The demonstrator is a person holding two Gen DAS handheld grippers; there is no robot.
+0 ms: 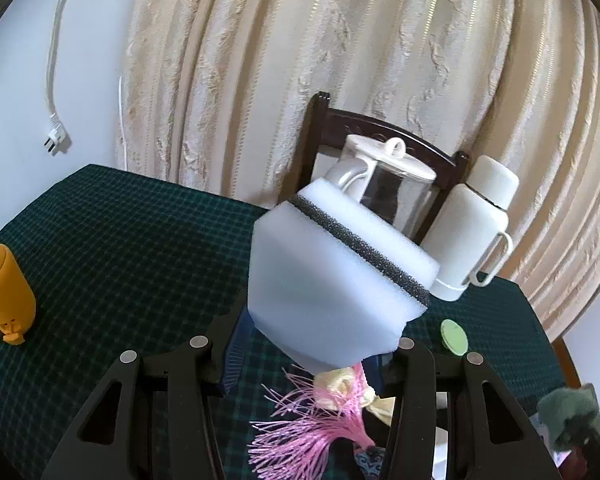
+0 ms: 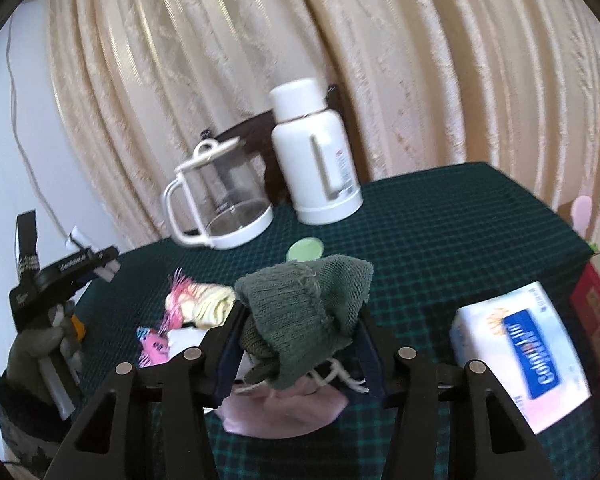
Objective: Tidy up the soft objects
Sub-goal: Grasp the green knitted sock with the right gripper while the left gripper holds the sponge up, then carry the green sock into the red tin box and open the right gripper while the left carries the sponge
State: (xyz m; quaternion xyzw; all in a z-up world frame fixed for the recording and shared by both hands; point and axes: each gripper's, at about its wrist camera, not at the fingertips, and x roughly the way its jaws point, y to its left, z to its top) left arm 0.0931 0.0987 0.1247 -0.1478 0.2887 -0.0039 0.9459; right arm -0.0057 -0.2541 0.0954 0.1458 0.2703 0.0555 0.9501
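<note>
Left hand-held gripper (image 1: 308,344) grips one sponge (image 1: 332,276); right (image 2: 300,344) one green cloth (image 2: 304,320).

A: Both cams ride the grippers, looking forward and slightly down over the table (image 1: 112,240), real close.
B: Yep, and both catch the glass jug (image 1: 384,184), white thermos (image 2: 316,152) and curtain (image 2: 420,60).
</note>
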